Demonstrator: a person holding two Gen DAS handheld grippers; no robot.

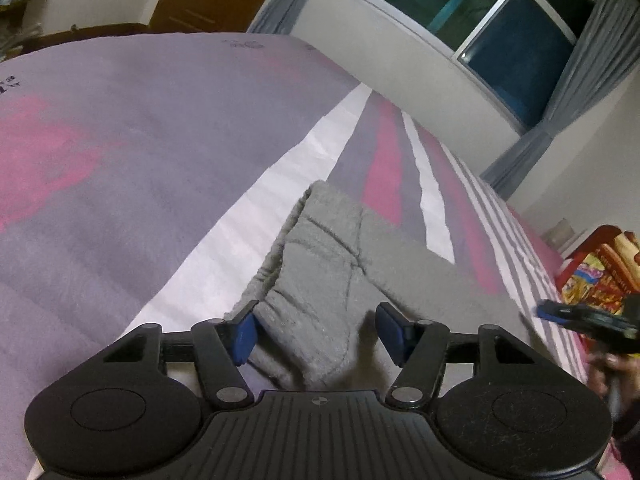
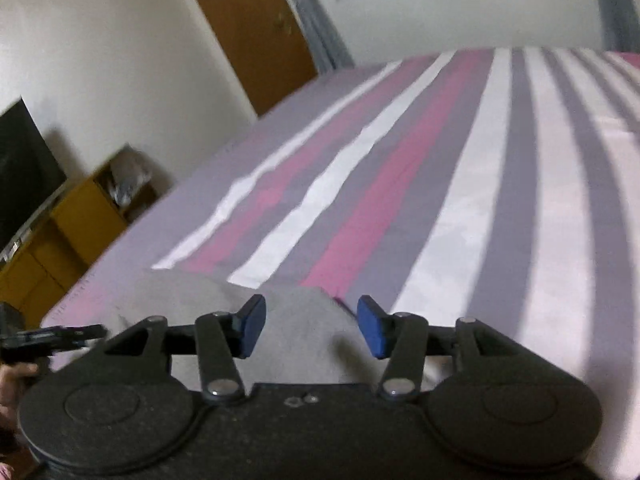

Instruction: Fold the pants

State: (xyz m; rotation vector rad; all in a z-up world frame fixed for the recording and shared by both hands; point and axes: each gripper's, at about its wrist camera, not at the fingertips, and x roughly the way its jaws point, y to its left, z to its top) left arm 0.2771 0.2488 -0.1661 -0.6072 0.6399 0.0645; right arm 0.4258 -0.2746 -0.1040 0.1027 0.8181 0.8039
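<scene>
- Left wrist view: the left gripper is hanging nearest the lens, its two blue pads standing wide apart and gripping nothing; one pair of grey pants is lying between and beyond them on the striped bedsheet, folded into a thick bundle; how many layers it has is hard to tell
- the right gripper is poking in at the right edge, blurred and cut off by the frame
- one window with two grey curtains is showing farthest off
- Right wrist view: the right gripper is likewise spread wide and empty above the pants, whose near part is hiding behind its body; the sheet's stripes are running away beyond; one brown door is standing at the back, blurred
</scene>
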